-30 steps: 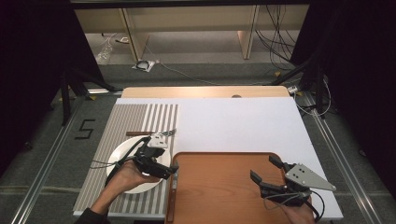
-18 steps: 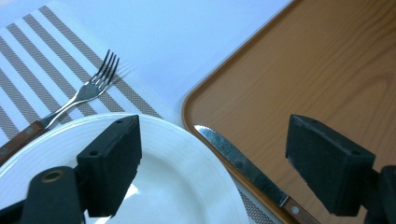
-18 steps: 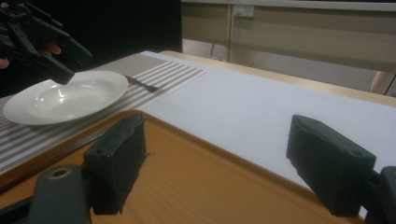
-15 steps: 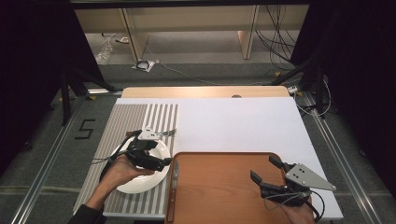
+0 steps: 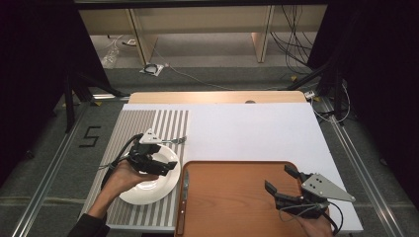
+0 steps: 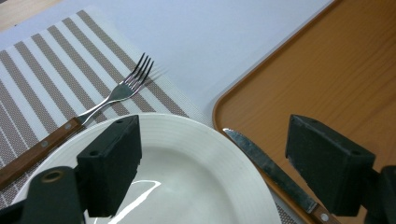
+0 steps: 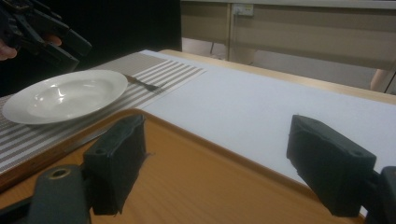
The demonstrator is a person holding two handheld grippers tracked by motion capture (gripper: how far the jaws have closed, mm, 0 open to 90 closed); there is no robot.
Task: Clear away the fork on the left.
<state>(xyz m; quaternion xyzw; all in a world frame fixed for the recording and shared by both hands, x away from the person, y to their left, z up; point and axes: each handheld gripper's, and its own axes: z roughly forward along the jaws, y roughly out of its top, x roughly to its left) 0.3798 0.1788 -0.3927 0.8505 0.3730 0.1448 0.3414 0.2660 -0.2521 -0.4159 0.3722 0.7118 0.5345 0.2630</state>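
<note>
My left gripper (image 5: 167,165) hangs open just above a white plate (image 5: 148,190) on the striped placemat (image 5: 123,128). In the left gripper view the open gripper (image 6: 217,163) has the plate (image 6: 187,177) beneath it and nothing held. A wooden-handled fork (image 5: 168,141) (image 6: 116,93) lies on the mat beyond the plate. A knife (image 5: 184,197) (image 6: 266,168) rests along the left rim of the brown tray (image 5: 237,207). My right gripper (image 5: 280,180) (image 7: 219,163) is open and empty, low over the tray's right part (image 7: 187,186).
A white sheet (image 5: 257,128) covers the table beyond the tray. The right gripper view shows the plate (image 7: 65,95), the fork (image 7: 144,84) and the left gripper (image 7: 42,37) at far left. Cables and shelf legs lie on the floor past the table's far edge (image 5: 217,96).
My left gripper has drifted a little left and farther away over the plate, staying open. The right gripper, plate, fork and knife have not moved.
</note>
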